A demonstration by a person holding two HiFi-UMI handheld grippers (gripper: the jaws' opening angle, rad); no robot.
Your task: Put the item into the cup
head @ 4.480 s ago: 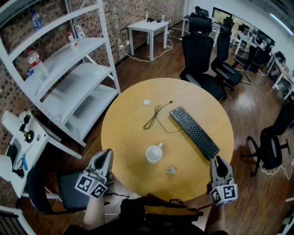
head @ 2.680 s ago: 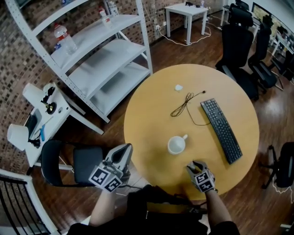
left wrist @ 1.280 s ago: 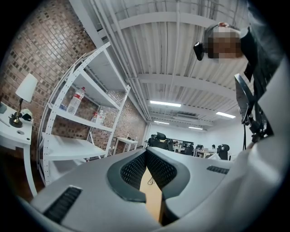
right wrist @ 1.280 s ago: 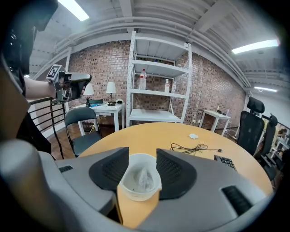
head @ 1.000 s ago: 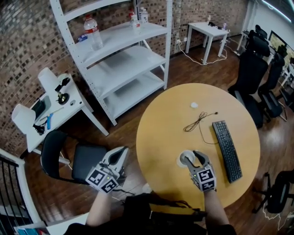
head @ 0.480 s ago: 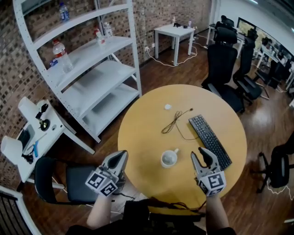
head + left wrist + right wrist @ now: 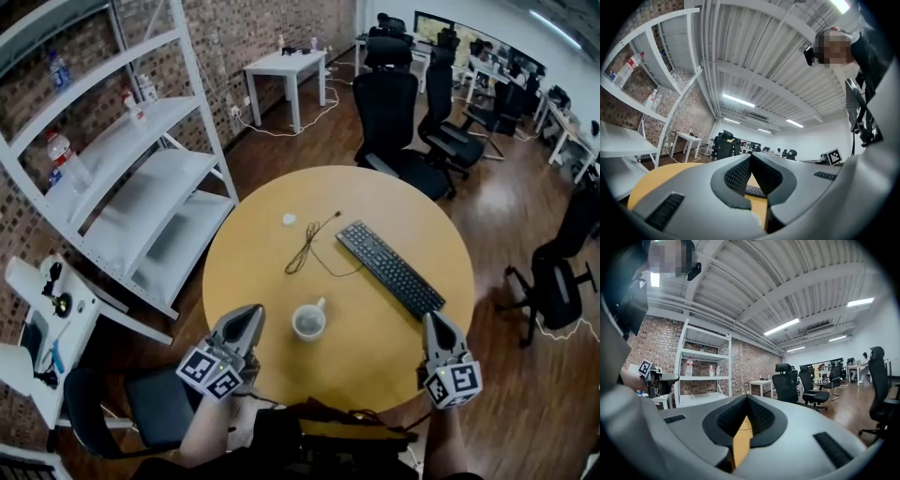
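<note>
Left tongs [image 7: 249, 317] and right tongs [image 7: 435, 324] hover well apart (tips forward), jaws pressed together.

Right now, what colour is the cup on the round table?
The cup is white, handle included, against the tan table. It shows clearest in the head view.

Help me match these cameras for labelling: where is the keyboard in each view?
Head view: keyboard right of centre on the table.
Left gripper view: a sliver of it, just below centre.
Right gripper view: not in it.
Shared landmark: the white shelf unit.
</note>
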